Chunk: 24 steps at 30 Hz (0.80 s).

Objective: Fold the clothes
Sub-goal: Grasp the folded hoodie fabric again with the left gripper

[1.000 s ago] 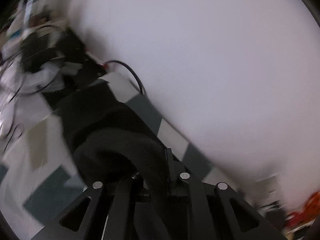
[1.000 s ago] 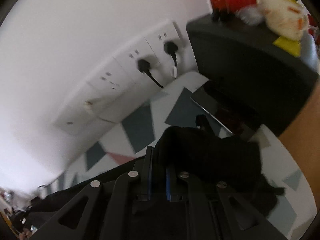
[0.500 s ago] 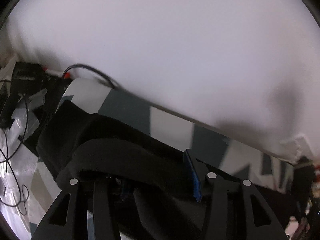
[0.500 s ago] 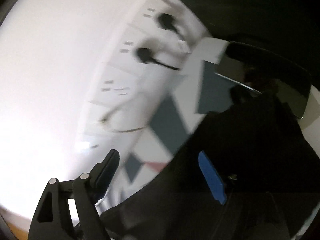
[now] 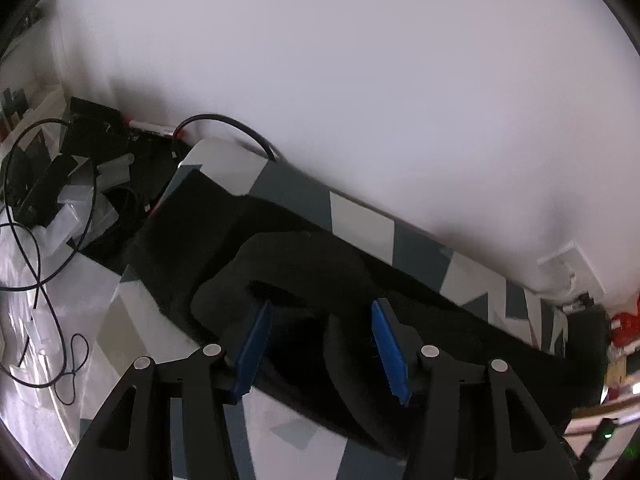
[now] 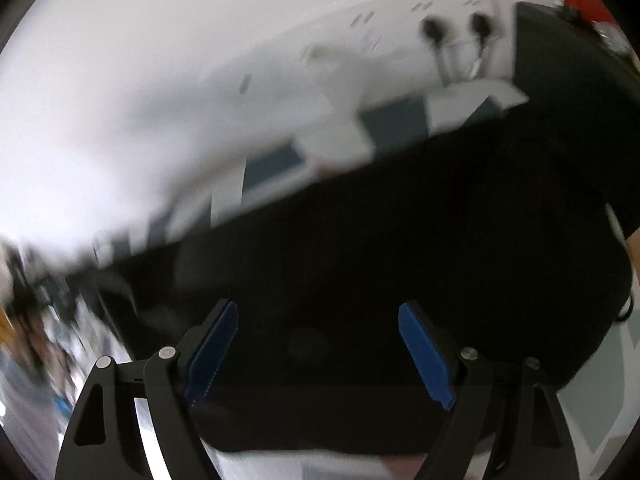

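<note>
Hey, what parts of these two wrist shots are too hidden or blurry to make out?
- Black garment, left wrist view: its near end hidden behind the open left gripper.
- Wall sockets, right wrist view: motion-blurred.
- Clutter at left edge, right wrist view: smeared beyond recognition.
- Garment type: unclear, folds black on black.

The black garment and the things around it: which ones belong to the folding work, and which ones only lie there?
Belong to the work:
- black garment
- left gripper, open above it
- right gripper, open above it
- patterned tabletop

Only lying about:
- loose black cable
- wall plugs
- red object
</note>
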Available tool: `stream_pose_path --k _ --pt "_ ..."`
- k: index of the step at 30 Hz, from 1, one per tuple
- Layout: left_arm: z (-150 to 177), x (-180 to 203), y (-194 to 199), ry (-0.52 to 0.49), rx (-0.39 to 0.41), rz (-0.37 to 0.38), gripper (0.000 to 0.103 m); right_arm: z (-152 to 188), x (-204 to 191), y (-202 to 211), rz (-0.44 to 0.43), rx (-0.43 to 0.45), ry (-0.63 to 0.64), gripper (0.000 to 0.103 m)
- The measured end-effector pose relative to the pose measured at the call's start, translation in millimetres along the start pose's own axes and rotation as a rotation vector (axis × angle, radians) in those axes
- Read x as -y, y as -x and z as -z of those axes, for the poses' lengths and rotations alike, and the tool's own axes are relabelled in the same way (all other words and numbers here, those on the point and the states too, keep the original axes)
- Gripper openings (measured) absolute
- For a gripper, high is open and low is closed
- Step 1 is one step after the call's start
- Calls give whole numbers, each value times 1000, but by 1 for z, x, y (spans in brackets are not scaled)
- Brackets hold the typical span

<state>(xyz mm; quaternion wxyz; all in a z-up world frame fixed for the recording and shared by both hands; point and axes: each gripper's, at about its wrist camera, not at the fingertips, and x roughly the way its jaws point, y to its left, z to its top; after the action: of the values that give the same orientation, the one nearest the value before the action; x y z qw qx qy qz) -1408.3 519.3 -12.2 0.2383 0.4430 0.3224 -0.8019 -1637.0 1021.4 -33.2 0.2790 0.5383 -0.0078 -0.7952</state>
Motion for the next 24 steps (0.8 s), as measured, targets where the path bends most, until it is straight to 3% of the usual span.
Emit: stream_pose_path --k 4,6,9,15,19,21,24 --pt "12 0 1 -82 -61 -5 51 31 -14 -42 176 -72 80 85" --pt "12 -4 6 -102 -48 -46 51 33 -17 -59 214 -92 83 93" --pt "11 -22 14 -51 5 -92 52 27 -25 -77 272 -132 86 103" --pt "45 -61 -23 93 -28 -87 55 25 -31 -87 338 -131 45 103" --pt "53 -80 -32 137 46 -168 55 27 -31 -87 340 -121 49 103" --pt "54 -96 -31 203 79 -142 55 27 -31 -88 343 -122 42 103" --pt "53 -115 -35 288 96 -28 51 28 -31 -88 346 -117 32 103"
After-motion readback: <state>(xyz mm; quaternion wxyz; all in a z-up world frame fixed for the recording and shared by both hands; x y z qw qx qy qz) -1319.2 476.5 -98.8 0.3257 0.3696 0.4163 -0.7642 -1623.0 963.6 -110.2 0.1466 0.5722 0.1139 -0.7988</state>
